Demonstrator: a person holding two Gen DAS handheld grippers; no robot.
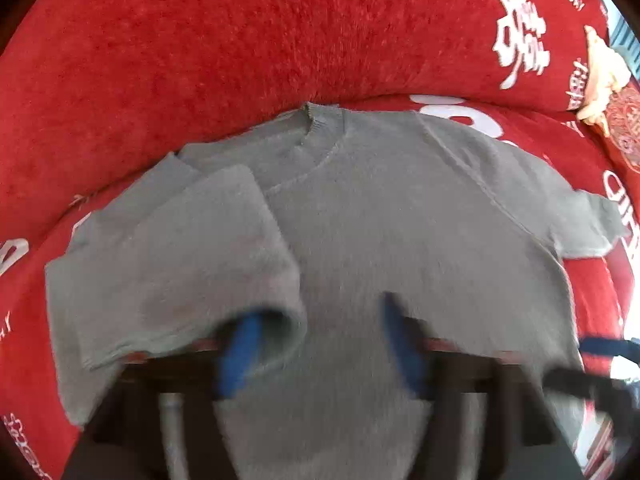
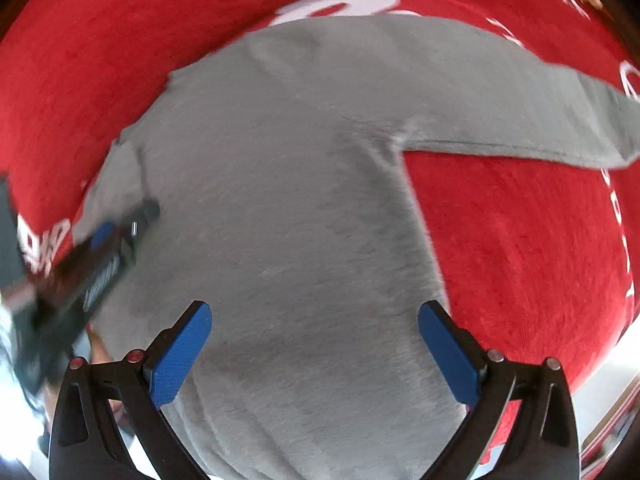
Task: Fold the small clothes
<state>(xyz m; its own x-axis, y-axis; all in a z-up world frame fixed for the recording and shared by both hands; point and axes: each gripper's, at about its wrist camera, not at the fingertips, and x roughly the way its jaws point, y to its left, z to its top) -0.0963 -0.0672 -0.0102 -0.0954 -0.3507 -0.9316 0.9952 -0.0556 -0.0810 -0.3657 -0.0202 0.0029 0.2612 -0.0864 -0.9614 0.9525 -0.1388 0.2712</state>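
A small grey knitted sweater [image 1: 380,208] lies flat on a red blanket [image 1: 200,40], collar at the far side. Its left sleeve [image 1: 180,264] is folded in over the body; the cuff drapes around my left gripper's left pad [image 1: 240,352]. My left gripper [image 1: 320,340] is open just above the sweater's body, blurred by motion. In the right wrist view the sweater [image 2: 280,200] fills the middle, its right sleeve [image 2: 520,120] stretched out to the right. My right gripper [image 2: 316,344] is open and empty above the sweater's lower part. The left gripper [image 2: 100,264] shows blurred at the left.
The red blanket has white lettering [image 1: 520,40] and covers the whole surface under the sweater. A pale soft toy [image 1: 604,76] lies at the far right. A bright floor strip [image 2: 616,380] shows past the blanket's near right edge.
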